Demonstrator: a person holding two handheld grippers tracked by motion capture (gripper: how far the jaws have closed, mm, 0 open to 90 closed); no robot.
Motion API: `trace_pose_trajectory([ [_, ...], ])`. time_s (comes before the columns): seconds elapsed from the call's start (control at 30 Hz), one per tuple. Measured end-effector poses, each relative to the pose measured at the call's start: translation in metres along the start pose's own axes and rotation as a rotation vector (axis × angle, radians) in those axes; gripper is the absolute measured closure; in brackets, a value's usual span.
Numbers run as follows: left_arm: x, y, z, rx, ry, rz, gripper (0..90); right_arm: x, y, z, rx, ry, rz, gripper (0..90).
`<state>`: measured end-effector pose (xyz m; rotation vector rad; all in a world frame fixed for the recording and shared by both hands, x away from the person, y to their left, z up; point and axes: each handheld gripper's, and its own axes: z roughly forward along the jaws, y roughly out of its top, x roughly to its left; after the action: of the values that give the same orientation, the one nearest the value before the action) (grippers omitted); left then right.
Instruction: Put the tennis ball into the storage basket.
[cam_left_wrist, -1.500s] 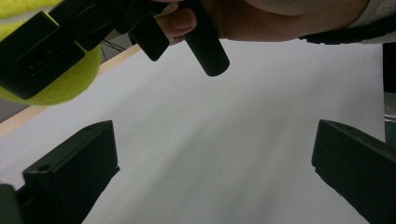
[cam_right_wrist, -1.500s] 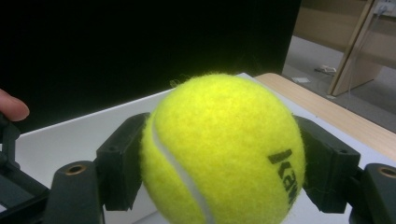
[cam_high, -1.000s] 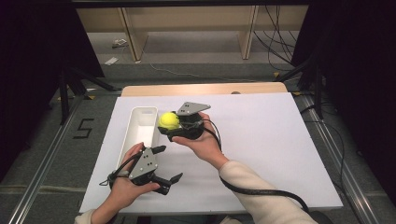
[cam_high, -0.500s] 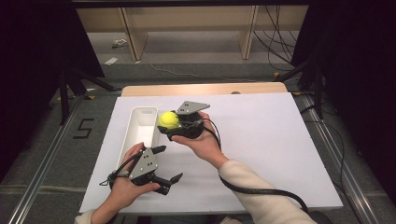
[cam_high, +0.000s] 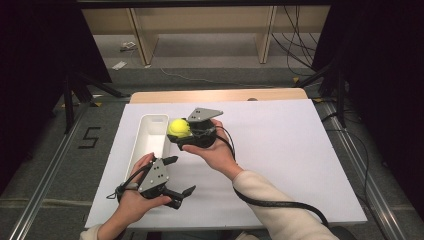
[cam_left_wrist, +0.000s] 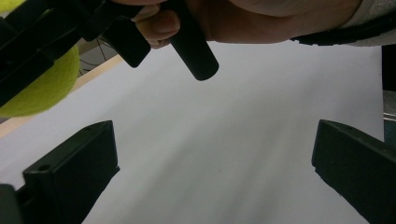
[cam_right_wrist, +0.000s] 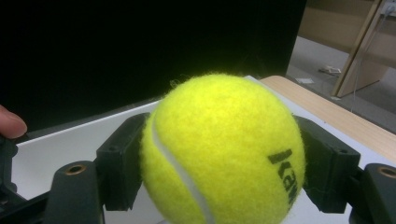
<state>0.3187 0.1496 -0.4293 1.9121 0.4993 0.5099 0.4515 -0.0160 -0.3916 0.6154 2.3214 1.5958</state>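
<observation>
Left tongs (cam_high: 172, 175): located at the lower left of the high view, low over the white desk (cam_high: 280, 150), jaws spread wide with nothing between them. In the left gripper view the two black jaws stand at the lower corners with bare desk between.

Right tongs (cam_high: 176, 132): located at centre frame, just above the left tongs, jaws clamped on the tennis ball (cam_high: 179, 127). In the right gripper view the tennis ball (cam_right_wrist: 224, 154) sits between both jaws, touching each.

White tray (cam_high: 150, 137): lies on the desk at left of centre. The ball is held at its right rim, off the desk.
</observation>
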Motion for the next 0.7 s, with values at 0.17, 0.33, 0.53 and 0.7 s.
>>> trace_pose_trajectory([
  [0.17,0.0000,0.0000,-0.0001,0.000,0.001,0.000,0.0,0.0007,0.0007,0.0024,-0.001,0.005,0.000,26.7],
  [0.33,-0.0001,0.0001,-0.0001,0.000,0.001,0.001,0.0,0.0011,0.0009,0.0035,0.001,0.005,0.002,26.7],
  [0.53,0.0000,0.0000,-0.0002,0.000,0.000,0.002,0.0,0.0017,0.0030,0.0047,0.001,0.009,-0.001,26.6],
  [0.7,-0.0002,0.0001,-0.0001,0.000,0.000,0.004,0.0,0.0017,0.0044,0.0062,-0.003,0.010,-0.003,26.7],
])
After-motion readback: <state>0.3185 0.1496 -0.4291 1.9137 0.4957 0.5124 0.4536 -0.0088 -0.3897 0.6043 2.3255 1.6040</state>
